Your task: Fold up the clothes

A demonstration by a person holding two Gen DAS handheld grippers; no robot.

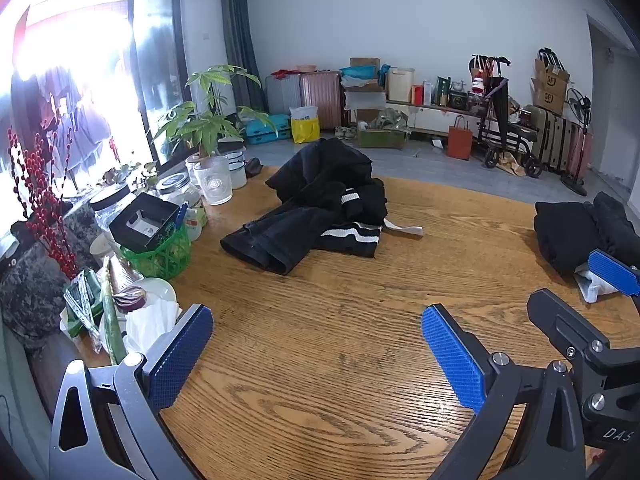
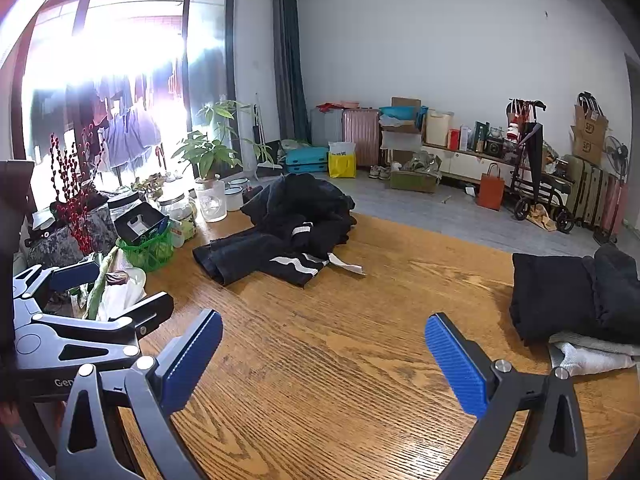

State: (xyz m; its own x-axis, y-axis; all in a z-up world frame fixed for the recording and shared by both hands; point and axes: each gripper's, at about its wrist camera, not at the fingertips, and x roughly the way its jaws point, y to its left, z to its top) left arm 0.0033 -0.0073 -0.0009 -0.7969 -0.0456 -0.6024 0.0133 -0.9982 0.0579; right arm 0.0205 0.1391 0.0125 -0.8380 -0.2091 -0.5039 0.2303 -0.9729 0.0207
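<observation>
Mid-bench (image 1: 320,360), unfolded black clothes (image 1: 320,216); folded stack (image 2: 576,300) at right edge. Left gripper (image 1: 316,356), right gripper (image 2: 324,364) spread, empty. Only right view: broom (image 2: 262,140) by window.

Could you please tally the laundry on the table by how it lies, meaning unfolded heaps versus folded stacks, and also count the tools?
Unfolded heaps: 1, the black clothes pile, mid-table.
Folded stacks: 1, the folded black stack, lying on a white folded item.
Tools: 2, the left tool and right tool, both open over bare wooden table.
Total: 4.
</observation>
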